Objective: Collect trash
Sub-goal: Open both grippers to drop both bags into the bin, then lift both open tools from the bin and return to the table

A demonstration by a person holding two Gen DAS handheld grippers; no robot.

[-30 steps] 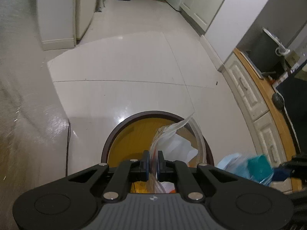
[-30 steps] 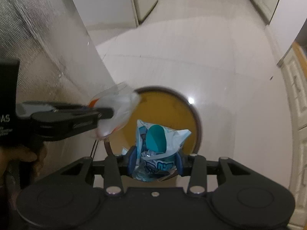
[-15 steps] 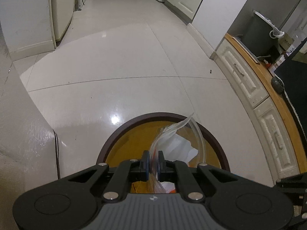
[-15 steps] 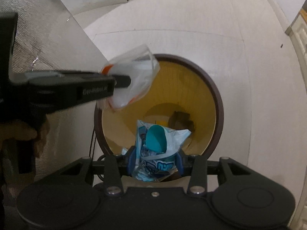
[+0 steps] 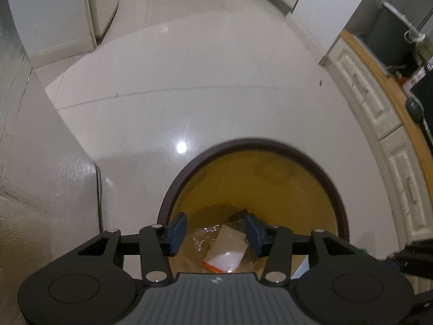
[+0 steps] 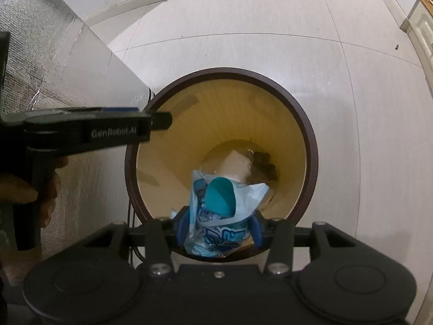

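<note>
Right tool (image 6: 217,228) is hanging over the near rim of the round bin (image 6: 311,146), pointing steeply down into it. Its jaws are easing apart, yet the blue snack wrapper (image 6: 216,216) is sitting between the pads, apparently pinched at both sides. The wrapper's long axis is running up and away from the tool, tip leaning toward the bin's centre, so the drop line is lying straight below, inside the near wall.

Left tool (image 5: 215,228) is also poised over the near rim, jaws opening with nothing between them. The clear plastic bag (image 5: 226,254) is lying loose on the bin floor, beneath and between the open pads.

Judgement: the right tool is the one left to release.
</note>
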